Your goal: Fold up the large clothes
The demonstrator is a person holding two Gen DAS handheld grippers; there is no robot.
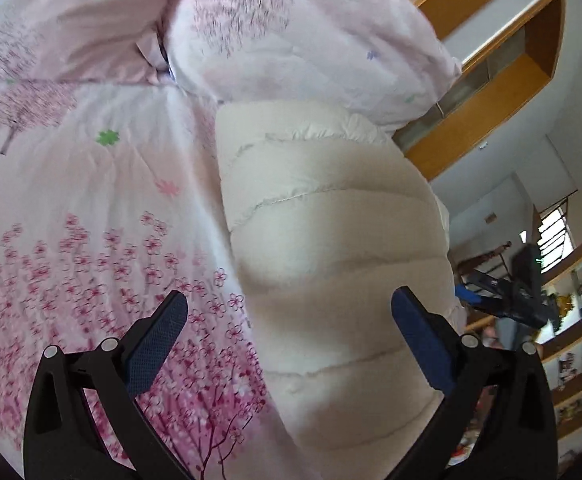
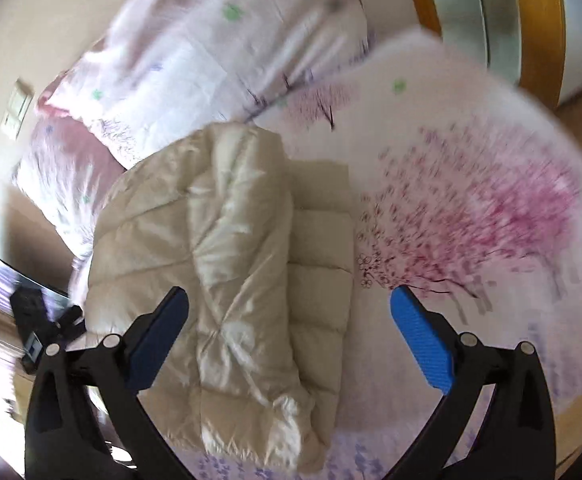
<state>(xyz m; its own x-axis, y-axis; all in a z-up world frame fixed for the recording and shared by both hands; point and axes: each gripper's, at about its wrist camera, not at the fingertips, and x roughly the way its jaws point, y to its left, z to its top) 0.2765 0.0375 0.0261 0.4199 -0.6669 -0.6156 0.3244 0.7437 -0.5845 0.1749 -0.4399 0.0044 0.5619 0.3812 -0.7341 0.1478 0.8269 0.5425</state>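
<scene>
Seen from the right wrist, the cream puffer jacket (image 2: 227,264) fills the bed (image 2: 471,152) from 6 to 11 o'clock, pillows (image 2: 211,52) bank up at 12, and bare floral bedding lies flat from 1 to 4. From the left wrist, the jacket (image 1: 331,240) bulks ahead; flat bedding (image 1: 91,208) spreads at 9.

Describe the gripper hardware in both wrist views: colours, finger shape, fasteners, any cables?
Both match: the left gripper and right gripper have matte black curved arms with cut-out slots, each carrying two round silver pivot pins per side. The fingers are flat paddles faced with blue dimpled pads; the right gripper's lit pad reads brighter blue. No cables, labels or sleeves show.
</scene>
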